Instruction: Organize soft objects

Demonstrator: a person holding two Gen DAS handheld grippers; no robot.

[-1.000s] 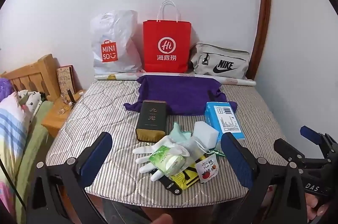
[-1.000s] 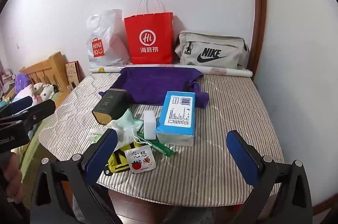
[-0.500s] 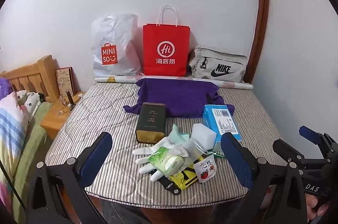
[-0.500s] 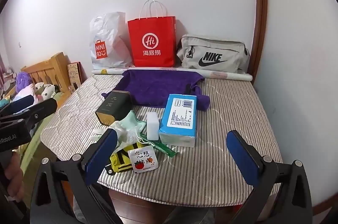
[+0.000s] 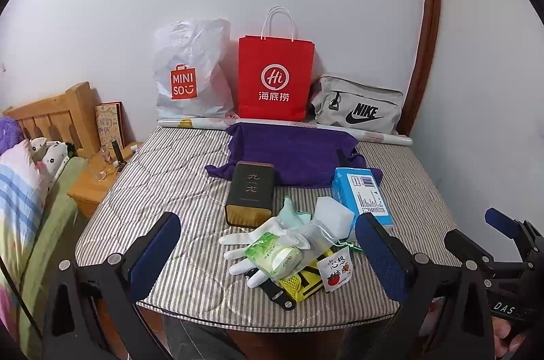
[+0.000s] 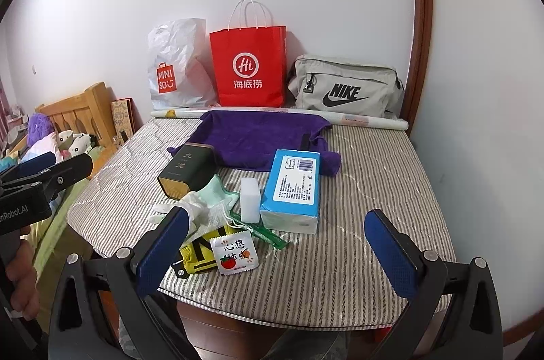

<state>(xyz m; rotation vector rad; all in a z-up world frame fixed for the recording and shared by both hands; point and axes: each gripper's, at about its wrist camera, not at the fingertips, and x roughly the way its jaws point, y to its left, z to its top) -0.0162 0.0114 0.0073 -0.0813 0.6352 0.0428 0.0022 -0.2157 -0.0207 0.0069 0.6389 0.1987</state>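
Observation:
A heap of small items lies near the front of the striped mattress [image 5: 176,176]: white gloves [image 5: 251,241], a green-white packet [image 5: 275,258], a white sponge block [image 5: 331,215], a yellow mesh pouch [image 5: 302,281], a small persimmon sachet [image 6: 234,253], a blue tissue pack [image 6: 294,180] and a dark tin [image 5: 251,191]. A purple towel [image 5: 295,152] is spread behind them. My left gripper [image 5: 268,254] is open and empty before the heap. My right gripper [image 6: 275,249] is open and empty, to the right of the left one.
A Miniso plastic bag [image 5: 190,71], a red paper bag [image 5: 275,78] and a grey Nike bag [image 5: 357,105] stand against the back wall behind a paper roll [image 5: 384,135]. A wooden bed and nightstand [image 5: 98,180] are at left. A wall is close on the right.
Both grippers have drawn back and risen a little, so the mattress and items look smaller and lower. Both stay open; nothing on the mattress has moved.

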